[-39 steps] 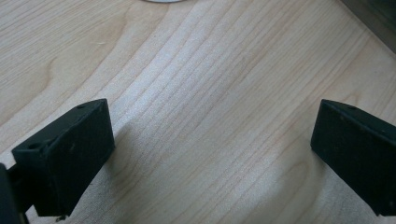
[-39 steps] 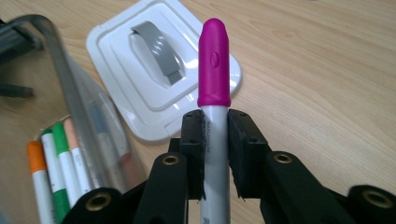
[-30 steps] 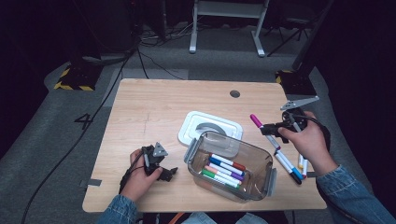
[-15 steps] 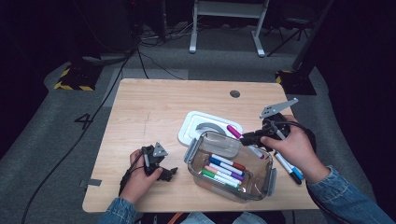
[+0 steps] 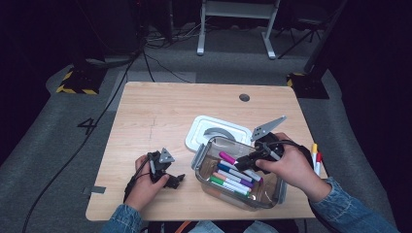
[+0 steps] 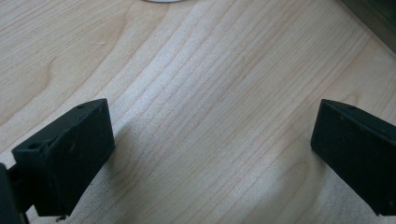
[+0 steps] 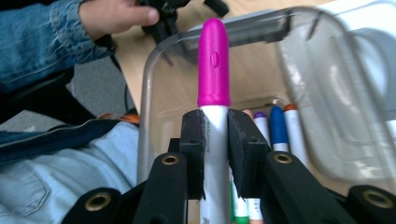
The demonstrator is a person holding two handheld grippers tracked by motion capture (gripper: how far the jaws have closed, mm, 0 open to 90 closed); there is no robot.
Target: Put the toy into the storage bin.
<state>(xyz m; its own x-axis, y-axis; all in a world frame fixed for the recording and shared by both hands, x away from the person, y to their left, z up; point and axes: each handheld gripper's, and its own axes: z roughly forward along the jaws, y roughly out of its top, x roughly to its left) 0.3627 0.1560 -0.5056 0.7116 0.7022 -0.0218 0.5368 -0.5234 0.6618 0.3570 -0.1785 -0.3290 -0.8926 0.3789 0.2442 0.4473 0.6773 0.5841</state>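
Clamping pink marker (image 7: 213,70) between right gripper (image 7: 215,140) jaws.

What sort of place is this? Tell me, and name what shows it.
Probably a lab or studio set up for recording handling work. A lone wooden table stands on grey carpet, loose cables trail across the floor, and yellow-black hazard tape marks an equipment base in the dark surround.

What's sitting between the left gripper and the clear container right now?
Nothing: in the high view, only bare table separates the left gripper from the clear container. The left gripper view shows plain wood between its open jaws.
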